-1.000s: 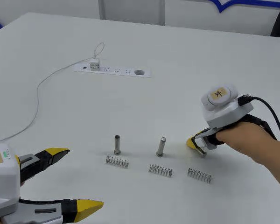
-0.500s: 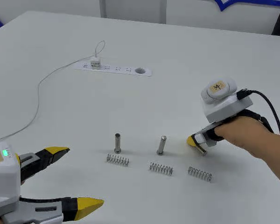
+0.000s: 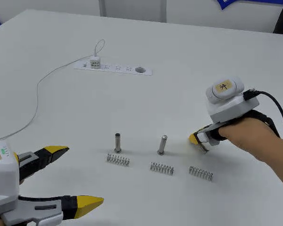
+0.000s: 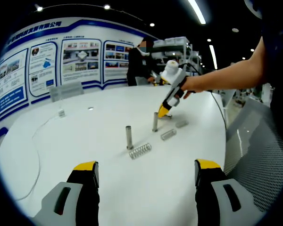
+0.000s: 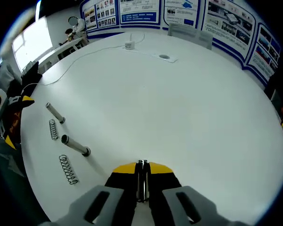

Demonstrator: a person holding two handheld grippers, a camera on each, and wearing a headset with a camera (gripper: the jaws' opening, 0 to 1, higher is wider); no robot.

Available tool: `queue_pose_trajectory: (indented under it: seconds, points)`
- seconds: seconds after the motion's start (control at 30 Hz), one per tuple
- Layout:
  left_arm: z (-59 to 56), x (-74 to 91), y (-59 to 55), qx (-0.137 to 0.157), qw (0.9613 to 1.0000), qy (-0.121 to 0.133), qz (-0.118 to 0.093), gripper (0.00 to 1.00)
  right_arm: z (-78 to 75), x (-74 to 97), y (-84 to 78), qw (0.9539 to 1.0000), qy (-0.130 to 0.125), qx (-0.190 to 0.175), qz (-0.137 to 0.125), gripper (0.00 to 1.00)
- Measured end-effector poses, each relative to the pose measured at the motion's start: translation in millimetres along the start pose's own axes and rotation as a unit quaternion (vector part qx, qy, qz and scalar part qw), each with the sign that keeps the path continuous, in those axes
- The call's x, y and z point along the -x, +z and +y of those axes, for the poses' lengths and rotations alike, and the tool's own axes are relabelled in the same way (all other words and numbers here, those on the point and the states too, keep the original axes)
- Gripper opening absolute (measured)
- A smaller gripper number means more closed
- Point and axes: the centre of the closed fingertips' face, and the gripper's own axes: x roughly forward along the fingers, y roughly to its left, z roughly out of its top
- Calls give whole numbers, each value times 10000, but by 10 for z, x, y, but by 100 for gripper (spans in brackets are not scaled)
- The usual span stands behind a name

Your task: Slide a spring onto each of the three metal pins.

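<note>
Two metal pins (image 3: 117, 142) (image 3: 162, 145) stand upright on the white table (image 3: 188, 70). In front of them lie three springs (image 3: 118, 160) (image 3: 162, 168) (image 3: 200, 173) in a row. My right gripper (image 3: 198, 140) is low over the table, right of the second pin and just behind the right-hand spring. It is shut on a third metal pin (image 5: 141, 181), which sits between its yellow jaws. My left gripper (image 3: 73, 176) stands open at the near left, with nothing between its fingers. Its own view looks along the row: nearest pin (image 4: 129, 137), nearest spring (image 4: 140, 150), right gripper (image 4: 164, 110) beyond.
A white power strip (image 3: 113, 69) with a plug (image 3: 95, 62) and a thin cable (image 3: 37, 94) lies at the far side of the table. A person (image 4: 141, 61) stands beyond the table in the left gripper view. The right gripper's black cord (image 3: 273, 110) trails right.
The right gripper has risen and tipped slightly, still holding its pin. The head camera has shifted a little. Pins, springs and the left gripper have kept their places.
</note>
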Motion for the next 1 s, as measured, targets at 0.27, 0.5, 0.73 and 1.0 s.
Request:
queue_pose_trajectory:
  seconds: [0.27,0.5,0.73,1.0]
  points:
    - [-17,-7,7,-14,10000,-17,-15,85,20,134,-24,9999,-58,18,-136,9]
    - [-19,10,20,-44,10000,-3,-19,85,29,260,-30,9995,-107,14,-291,9]
    - [-32,14,39,-66,10000,-7,-28,85,5,354,-35,9990,-160,18,-409,9]
    - [-50,24,49,-82,10000,-5,-31,85,23,427,-62,9984,-185,-17,-535,9]
